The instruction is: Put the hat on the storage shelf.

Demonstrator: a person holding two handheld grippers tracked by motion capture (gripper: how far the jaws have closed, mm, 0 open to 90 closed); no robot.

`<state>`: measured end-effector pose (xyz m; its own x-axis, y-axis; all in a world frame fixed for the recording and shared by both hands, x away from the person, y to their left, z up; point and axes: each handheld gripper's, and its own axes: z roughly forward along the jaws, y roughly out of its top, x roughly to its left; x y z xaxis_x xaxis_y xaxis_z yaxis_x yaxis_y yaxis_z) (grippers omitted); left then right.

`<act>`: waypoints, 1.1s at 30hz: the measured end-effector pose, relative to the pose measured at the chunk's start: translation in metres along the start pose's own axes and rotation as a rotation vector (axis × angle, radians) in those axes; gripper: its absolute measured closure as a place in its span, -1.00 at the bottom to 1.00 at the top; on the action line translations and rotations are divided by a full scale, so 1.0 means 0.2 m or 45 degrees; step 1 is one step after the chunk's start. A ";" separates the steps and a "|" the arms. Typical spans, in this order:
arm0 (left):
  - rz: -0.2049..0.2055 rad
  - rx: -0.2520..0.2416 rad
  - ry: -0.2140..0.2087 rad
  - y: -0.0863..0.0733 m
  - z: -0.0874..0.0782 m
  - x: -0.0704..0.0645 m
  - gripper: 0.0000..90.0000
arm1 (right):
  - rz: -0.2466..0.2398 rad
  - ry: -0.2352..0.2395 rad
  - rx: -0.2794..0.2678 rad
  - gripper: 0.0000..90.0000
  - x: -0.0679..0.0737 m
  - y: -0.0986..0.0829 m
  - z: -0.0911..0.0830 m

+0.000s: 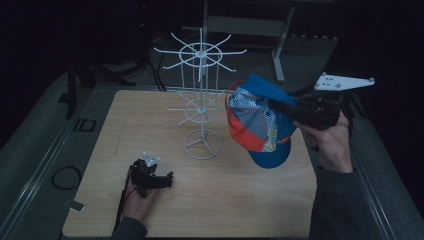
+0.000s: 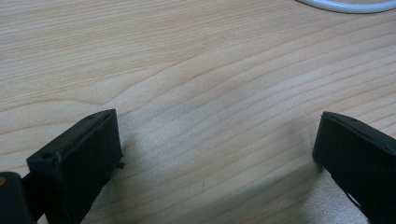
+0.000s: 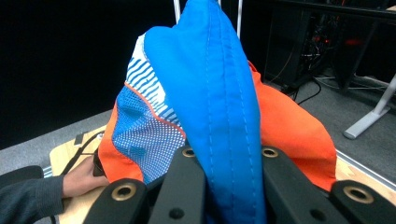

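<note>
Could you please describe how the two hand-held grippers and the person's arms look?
Each hand-held gripper is black. The left hand-held gripper has blocky, ribbed jaws, a small grey three-cornered plate on top and a black cable trailing back. The right hand-held gripper carries a larger pale plate with small holes, and its jaws bear brass-ringed screw holes. Both forearms wear dark grey sleeves.

Your open tabletop [image 1: 240, 200] from 4 to 8 o'clock, white wire rack [image 1: 201, 100] blocking 12 o'clock, held cap [image 1: 260, 120] crowding its 3 o'clock side.
</note>
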<state>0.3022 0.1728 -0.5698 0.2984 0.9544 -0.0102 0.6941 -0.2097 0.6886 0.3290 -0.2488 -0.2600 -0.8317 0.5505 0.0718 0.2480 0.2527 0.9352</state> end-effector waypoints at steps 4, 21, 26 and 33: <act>0.000 0.000 0.000 0.00 0.00 0.00 -0.97 | 0.011 0.002 -0.009 0.94 -0.01 0.00 -0.01; 0.000 0.000 0.000 0.00 0.00 0.00 -0.97 | 0.027 0.006 -0.058 0.94 -0.01 0.01 -0.05; 0.000 0.000 0.000 0.00 0.00 0.00 -0.97 | 0.033 0.009 -0.076 0.94 -0.01 0.01 -0.06; 0.000 0.000 0.000 0.00 0.00 0.00 -0.97 | 0.045 0.012 -0.098 0.94 -0.01 0.01 -0.06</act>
<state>0.3022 0.1728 -0.5698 0.2985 0.9544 -0.0101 0.6941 -0.2098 0.6886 0.3246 -0.2591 -0.2538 -0.8278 0.5506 0.1081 0.2386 0.1711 0.9559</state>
